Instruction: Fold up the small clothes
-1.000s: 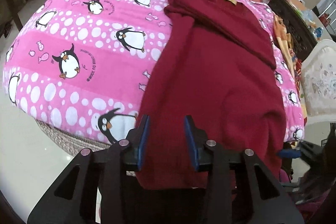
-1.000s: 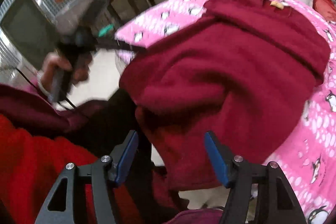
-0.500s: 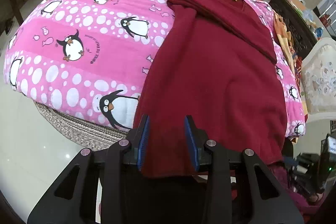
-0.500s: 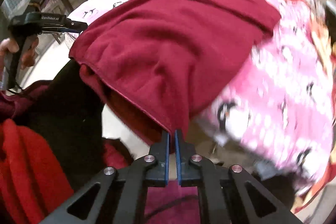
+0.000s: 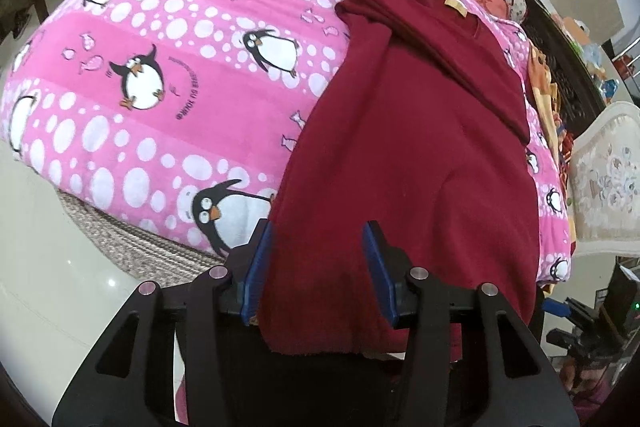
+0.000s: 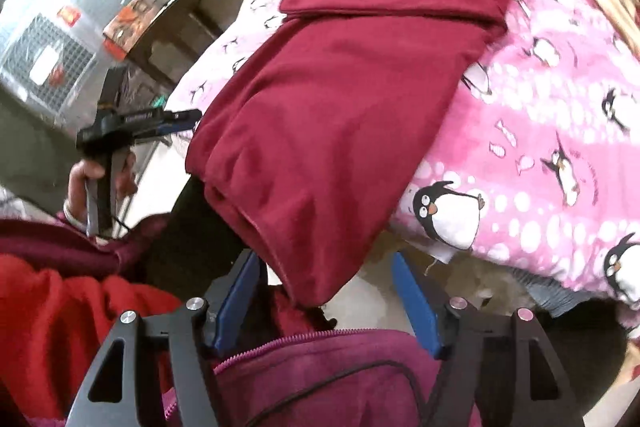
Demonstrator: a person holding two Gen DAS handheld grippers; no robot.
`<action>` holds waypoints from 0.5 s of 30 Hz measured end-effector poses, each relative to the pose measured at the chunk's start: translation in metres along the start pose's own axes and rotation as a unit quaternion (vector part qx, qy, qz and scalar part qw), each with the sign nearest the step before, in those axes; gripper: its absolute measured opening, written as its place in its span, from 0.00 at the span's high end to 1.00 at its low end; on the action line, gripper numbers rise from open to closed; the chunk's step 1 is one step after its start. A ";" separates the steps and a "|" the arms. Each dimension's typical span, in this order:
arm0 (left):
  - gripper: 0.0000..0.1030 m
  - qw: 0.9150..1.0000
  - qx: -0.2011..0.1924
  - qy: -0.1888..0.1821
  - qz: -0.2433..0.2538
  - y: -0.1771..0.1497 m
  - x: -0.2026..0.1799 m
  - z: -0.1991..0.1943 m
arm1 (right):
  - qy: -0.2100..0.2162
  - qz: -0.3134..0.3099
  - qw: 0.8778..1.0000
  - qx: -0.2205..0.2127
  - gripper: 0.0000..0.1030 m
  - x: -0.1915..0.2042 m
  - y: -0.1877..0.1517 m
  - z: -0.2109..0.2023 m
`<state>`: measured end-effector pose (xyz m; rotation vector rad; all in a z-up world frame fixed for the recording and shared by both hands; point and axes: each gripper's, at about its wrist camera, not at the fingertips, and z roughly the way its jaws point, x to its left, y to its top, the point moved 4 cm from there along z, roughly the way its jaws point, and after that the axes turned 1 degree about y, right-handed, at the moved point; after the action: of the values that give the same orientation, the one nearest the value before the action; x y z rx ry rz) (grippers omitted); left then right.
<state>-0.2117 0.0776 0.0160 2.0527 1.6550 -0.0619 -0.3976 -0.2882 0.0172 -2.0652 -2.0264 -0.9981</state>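
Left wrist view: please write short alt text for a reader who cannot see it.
A dark red garment lies on a pink penguin blanket, its near edge hanging between the open blue fingers of the left gripper.

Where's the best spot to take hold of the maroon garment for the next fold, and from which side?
Probably the hem corners hanging off the blanket's near edge. The maroon garment lies flat lengthwise, its far end already folded over, and only this hem drapes free. Come from the near side, below the edge: the left gripper already straddles one corner and the right gripper the other, and both jaws have just been opening, pads clear.
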 end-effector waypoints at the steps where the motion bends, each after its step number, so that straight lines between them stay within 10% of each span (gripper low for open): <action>1: 0.56 1.000 0.001 0.001 0.001 0.000 0.000 0.002 | 0.010 0.011 1.000 0.002 0.35 -0.005 0.002 0.006; 15: 0.43 1.000 0.013 0.003 -0.003 0.010 0.004 0.020 | 0.101 0.100 0.989 0.045 0.35 -0.012 -0.007 0.040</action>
<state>-0.1957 0.0716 0.0008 2.0693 1.6720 -0.0780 -0.3879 -0.2779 -0.0230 -1.9835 -1.6972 -1.0134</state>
